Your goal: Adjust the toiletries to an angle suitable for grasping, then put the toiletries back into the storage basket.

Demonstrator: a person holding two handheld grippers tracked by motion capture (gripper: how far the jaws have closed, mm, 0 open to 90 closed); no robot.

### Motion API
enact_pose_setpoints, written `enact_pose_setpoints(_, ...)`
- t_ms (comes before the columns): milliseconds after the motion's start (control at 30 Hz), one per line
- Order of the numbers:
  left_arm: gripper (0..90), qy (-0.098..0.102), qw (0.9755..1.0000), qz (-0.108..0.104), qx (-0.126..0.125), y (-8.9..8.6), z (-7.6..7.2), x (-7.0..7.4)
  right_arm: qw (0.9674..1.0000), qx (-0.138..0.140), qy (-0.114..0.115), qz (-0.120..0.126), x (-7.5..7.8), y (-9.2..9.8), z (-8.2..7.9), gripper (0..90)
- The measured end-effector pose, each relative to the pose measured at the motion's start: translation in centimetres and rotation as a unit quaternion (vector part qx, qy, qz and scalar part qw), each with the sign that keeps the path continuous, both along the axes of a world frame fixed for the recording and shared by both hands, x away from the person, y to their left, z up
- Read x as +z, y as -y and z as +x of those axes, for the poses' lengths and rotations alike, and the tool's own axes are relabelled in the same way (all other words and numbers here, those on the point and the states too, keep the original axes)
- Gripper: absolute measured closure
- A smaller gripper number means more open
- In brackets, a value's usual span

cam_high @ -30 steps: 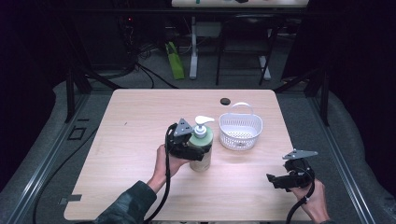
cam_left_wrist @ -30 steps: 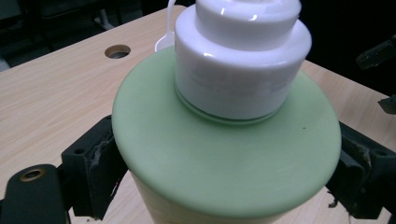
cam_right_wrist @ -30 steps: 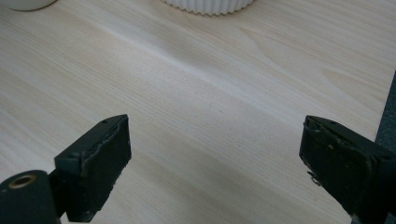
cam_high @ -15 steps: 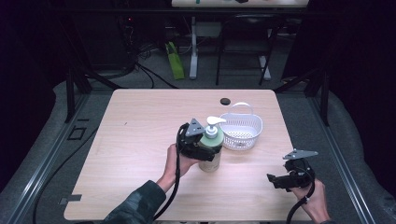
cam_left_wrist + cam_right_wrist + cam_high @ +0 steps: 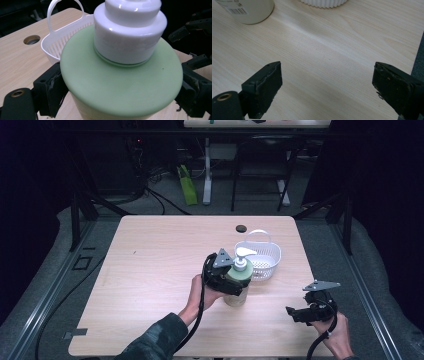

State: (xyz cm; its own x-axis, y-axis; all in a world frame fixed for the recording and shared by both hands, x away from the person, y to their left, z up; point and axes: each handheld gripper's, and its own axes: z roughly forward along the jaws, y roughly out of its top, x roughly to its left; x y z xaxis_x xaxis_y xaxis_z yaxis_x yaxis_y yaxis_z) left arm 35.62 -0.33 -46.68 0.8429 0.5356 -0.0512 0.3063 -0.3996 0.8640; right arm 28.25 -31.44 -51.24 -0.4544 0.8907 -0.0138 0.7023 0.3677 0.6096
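The left gripper (image 5: 227,281) clamps the green pump bottle (image 5: 238,285) at its shoulder, at 7 o'clock just beside the white basket (image 5: 265,255). The bottle looks rigid, smooth and top-heavy; a lower grip seems safer. The right gripper (image 5: 325,88) stands wide open, empty.

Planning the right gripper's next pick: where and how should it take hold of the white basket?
Grip the upright loop handle on the basket's far rim, coming from above with open jaws either side of its flat strip. It stands clear, while the bottle and left gripper crowd the near-left wall.
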Motion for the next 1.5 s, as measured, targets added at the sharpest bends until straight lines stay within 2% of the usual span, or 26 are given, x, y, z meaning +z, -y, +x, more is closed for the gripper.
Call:
enact_pose_setpoints(100, 10.0, -0.002, 1.0, 0.005, -0.004, -0.1, 0.0, 0.2, 1.0, 0.0, 0.001, 0.001, 0.0, 0.0, 0.0, 8.7)
enact_pose_setpoints(167, 0.1, 0.001, 1.0, 0.008, 0.002, -0.4, -0.1, 0.3, 1.0, 0.002, 0.002, 0.001, 0.0, 0.0, 0.0, 8.7)
enact_pose_setpoints(233, 0.2, 0.0, 1.0, 0.004, 0.005, -0.9, -0.2, 0.6, 1.0, 0.003, 0.002, -0.001, 0.0, 0.0, 0.0, 8.6)
enact_pose_setpoints(367, 0.0, 0.001, 0.9999, 0.008, 0.006, -2.3, -0.6, 1.3, 1.0, 0.002, 0.002, 0.004, 0.1, 0.0, 0.0, 8.5)
enact_pose_setpoints(433, 0.0, 0.002, 0.9999, 0.009, 0.013, -3.7, -0.9, 1.5, 1.0, 0.004, 0.003, 0.003, 0.1, -0.1, 0.0, 8.4)
enact_pose_setpoints(467, 0.0, 0.002, 0.9999, 0.009, 0.013, -3.7, -0.9, 1.5, 1.0, 0.005, 0.003, 0.004, 0.2, -0.2, 0.0, 8.4)
enact_pose_setpoints(533, 0.0, -0.001, 0.9997, 0.009, 0.021, -4.8, -1.1, 1.6, 1.0, 0.005, 0.003, 0.006, 0.2, -0.2, -0.1, 8.4)
enact_pose_setpoints(567, 0.0, -0.005, 0.9996, 0.012, 0.027, -5.9, -1.1, 1.5, 1.0, 0.007, 0.004, 0.005, 0.2, -0.3, -0.1, 8.1)
enact_pose_setpoints(600, 0.0, -0.005, 0.9996, 0.012, 0.027, -5.9, -1.1, 1.5, 0.9999, 0.008, 0.004, 0.006, 0.2, -0.3, -0.1, 7.9)
enact_pose_setpoints(633, 0.0, -0.01, 0.9993, 0.017, 0.032, -7.0, -1.3, 1.4, 0.9999, 0.009, 0.005, 0.006, 0.3, -0.4, -0.1, 7.7)
enact_pose_setpoints(700, 0.0, -0.013, 0.9991, 0.019, 0.036, -7.5, -1.5, 1.3, 0.9999, 0.009, 0.005, 0.007, 0.3, -0.4, -0.2, 7.7)
enact_pose_setpoints(900, 0.0, -0.038, 0.9971, 0.02, 0.063, -11.2, -2.3, -0.1, 0.9996, 0.021, 0.009, 0.014, 0.6, -0.7, -0.4, 6.7)
enact_pose_setpoints(1033, 0.0, -0.038, 0.996, 0.024, 0.078, -13.3, -3.1, 0.0, 0.999, 0.038, 0.008, 0.021, 0.7, -1.0, -0.6, 5.7)
enact_pose_setpoints(1100, 0.0, -0.041, 0.9957, 0.022, 0.08, -13.7, -3.1, 0.0, 0.9989, 0.04, 0.009, 0.023, 0.7, -1.1, -0.7, 5.5)
enact_pose_setpoints(1133, 0.1, -0.049, 0.9941, 0.032, 0.091, -14.9, -3.4, -0.1, 0.9987, 0.044, 0.009, 0.023, 0.8, -1.2, -0.7, 5.1)
enact_pose_setpoints(1167, 0.1, -0.049, 0.9941, 0.032, 0.091, -14.9, -3.4, -0.1, 0.9987, 0.044, 0.009, 0.023, 0.8, -1.2, -0.7, 5.1)
enact_pose_setpoints(1200, 0.0, -0.049, 0.9928, 0.04, 0.102, -15.5, -3.5, -0.1, 0.9984, 0.049, 0.009, 0.027, 0.8, -1.3, -0.7, 3.7)
enact_pose_setpoints(1233, 0.0, -0.06, 0.9908, 0.032, 0.117, -16.7, -3.8, -0.3, 0.9984, 0.05, 0.011, 0.026, 0.8, -1.3, -0.7, 3.4)
enact_pose_setpoints(1267, 0.0, -0.06, 0.9908, 0.032, 0.117, -16.7, -3.8, -0.3, 0.9983, 0.051, 0.013, 0.026, 0.9, -1.4, -0.7, 2.9)
enact_pose_setpoints(1333, 0.0, -0.065, 0.9887, 0.035, 0.131, -17.6, -4.2, -0.5, 0.9981, 0.054, 0.014, 0.028, 0.9, -1.4, -0.8, 2.2)
enact_pose_setpoints(1367, 0.0, -0.074, 0.9859, 0.043, 0.144, -18.6, -4.6, -0.9, 0.9979, 0.054, 0.014, 0.031, 1.0, -1.5, -0.8, 1.0)
enact_pose_setpoints(1433, 0.0, -0.093, 0.9828, 0.046, 0.153, -19.4, -5.0, -1.6, 0.9975, 0.057, 0.017, 0.038, 1.2, -1.4, -0.8, 0.0)
enact_pose_setpoints(1467, 0.0, -0.093, 0.9828, 0.046, 0.153, -19.4, -5.0, -1.6, 0.9975, 0.057, 0.017, 0.038, 1.2, -1.4, -0.8, 0.0)
enact_pose_setpoints(1500, 0.0, -0.103, 0.9803, 0.053, 0.16, -19.8, -5.3, -2.1, 0.9973, 0.055, 0.017, 0.046, 1.4, -1.3, -0.9, 0.0)
